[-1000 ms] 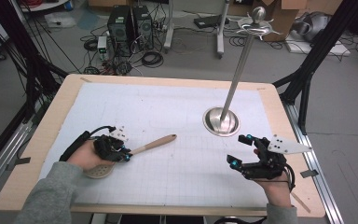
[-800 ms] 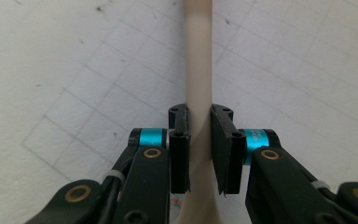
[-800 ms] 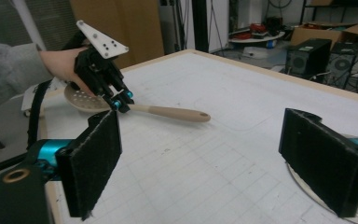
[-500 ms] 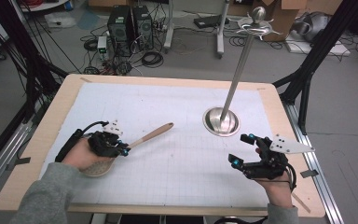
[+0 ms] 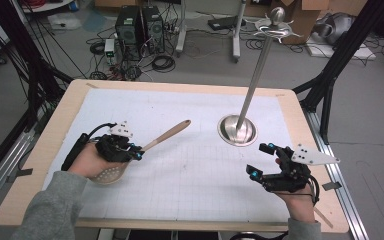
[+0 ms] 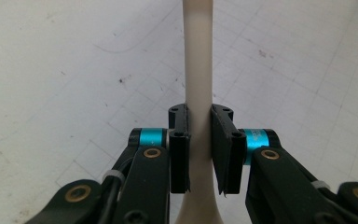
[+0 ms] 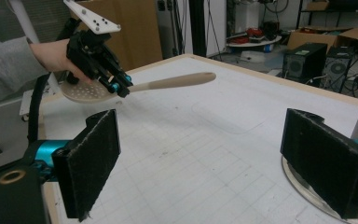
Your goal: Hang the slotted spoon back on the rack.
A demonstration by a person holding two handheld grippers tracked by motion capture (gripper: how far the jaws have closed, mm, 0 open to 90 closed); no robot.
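Lifted and drawn a little toward the table's left side since the earlier frames, the spoon (image 5: 145,146) is now held clear of the mat (image 5: 195,165), its handle pointing up and toward the stand (image 5: 237,131). It is gripped by the left gripper (image 5: 136,152) on the neck, just above the perforated bowl, which is seen beneath the hand in the high view. In the left gripper view the jaws are closed flat against both sides of the pale handle (image 6: 198,70), with no gap visible. From the right gripper view the spoon (image 7: 168,83) is seen raised above the mat, level or slightly tilted, and the left gripper (image 7: 116,84) is seen clamped at the neck.

The right gripper (image 5: 262,162) is held near the table's right edge, just in front of the stand's round base, with its jaws spread wide and nothing between them; its pads (image 7: 93,158) are seen well apart.

A pickup is judged complete, and a carry toward the stand, whose hooked top (image 5: 277,27) is well above the table, is judged likely. A handover to the open right gripper cannot be ruled out.
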